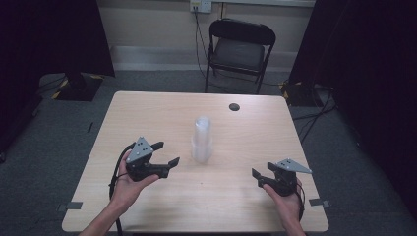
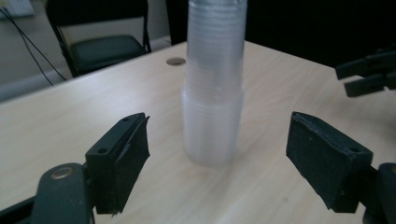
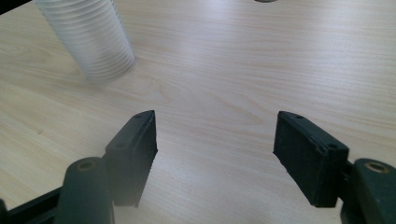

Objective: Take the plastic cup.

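A: Starting at the left, what have you got?

B: My left claw [image 1: 166,153] sits in the person's left hand [image 1: 127,186] above the near-left part of the desk [image 1: 147,113]; its jaws stand wide apart with nothing between them; in the left gripper view both pads are bare and the desk shows through the gap.

A: And the thing we care about?

B: The stack of cups [image 1: 202,140] stands upright near the middle of the desk, clear plastic, nested one in another; it is to the right of my left claw and apart from it; in the left gripper view the stack [image 2: 214,88] rises straight ahead beyond the gap, touching neither pad; a small dark round spot [image 1: 234,106] lies on the desk behind it.

A: Further right?

B: My right claw [image 1: 257,178] is held in the person's right hand [image 1: 287,199] over the near-right part of the desk; its jaws are also spread wide and hold nothing; in the right gripper view the stack [image 3: 88,37] is off at the upper left, well clear of the pads; bare wood lies between them.

A: Anything past the desk?

B: A black folding chair [image 1: 239,49] stands behind the far edge, on grey carpet [image 1: 44,142].
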